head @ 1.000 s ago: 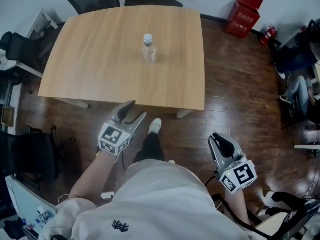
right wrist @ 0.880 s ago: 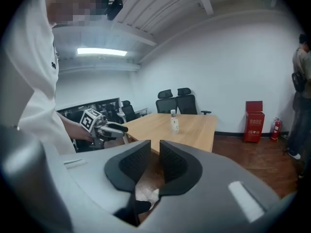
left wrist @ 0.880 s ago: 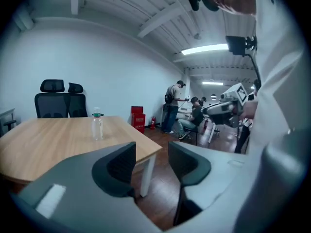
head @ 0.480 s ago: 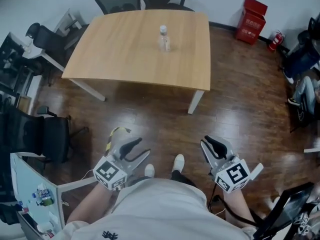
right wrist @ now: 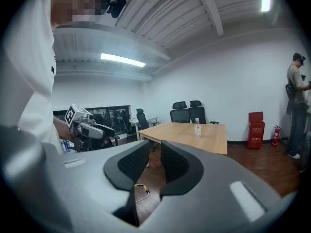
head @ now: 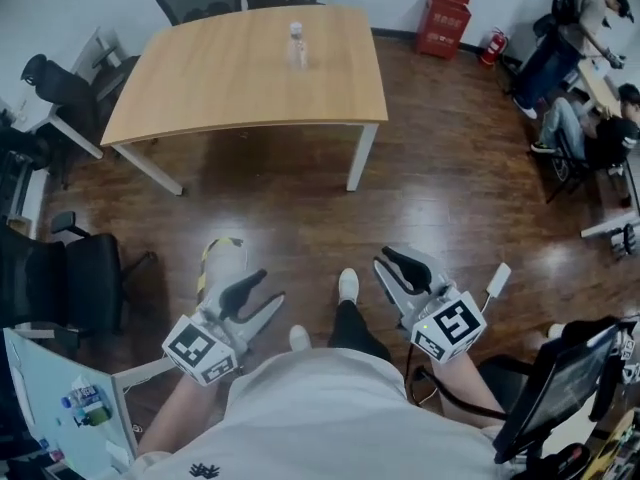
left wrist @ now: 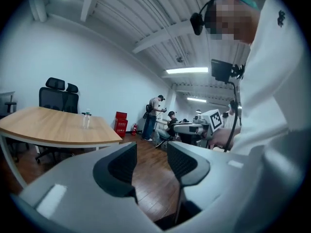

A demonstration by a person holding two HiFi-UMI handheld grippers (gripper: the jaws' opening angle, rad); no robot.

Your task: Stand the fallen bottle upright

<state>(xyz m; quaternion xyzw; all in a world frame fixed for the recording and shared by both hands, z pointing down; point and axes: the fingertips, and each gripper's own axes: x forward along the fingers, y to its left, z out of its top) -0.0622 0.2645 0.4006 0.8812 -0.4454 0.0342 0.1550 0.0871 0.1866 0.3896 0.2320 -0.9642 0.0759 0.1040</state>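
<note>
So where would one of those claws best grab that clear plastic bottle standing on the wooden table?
Probably around the straight middle of the clear plastic bottle, below its white cap, coming in level from the near edge of the wooden table. The bottle stands upright and alone, so its round sides are free to be pinched from both sides.

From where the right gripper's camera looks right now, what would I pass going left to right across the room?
left gripper → bottle, upright on the wooden table → red box → fire extinguisher → standing person at the right edge
</note>
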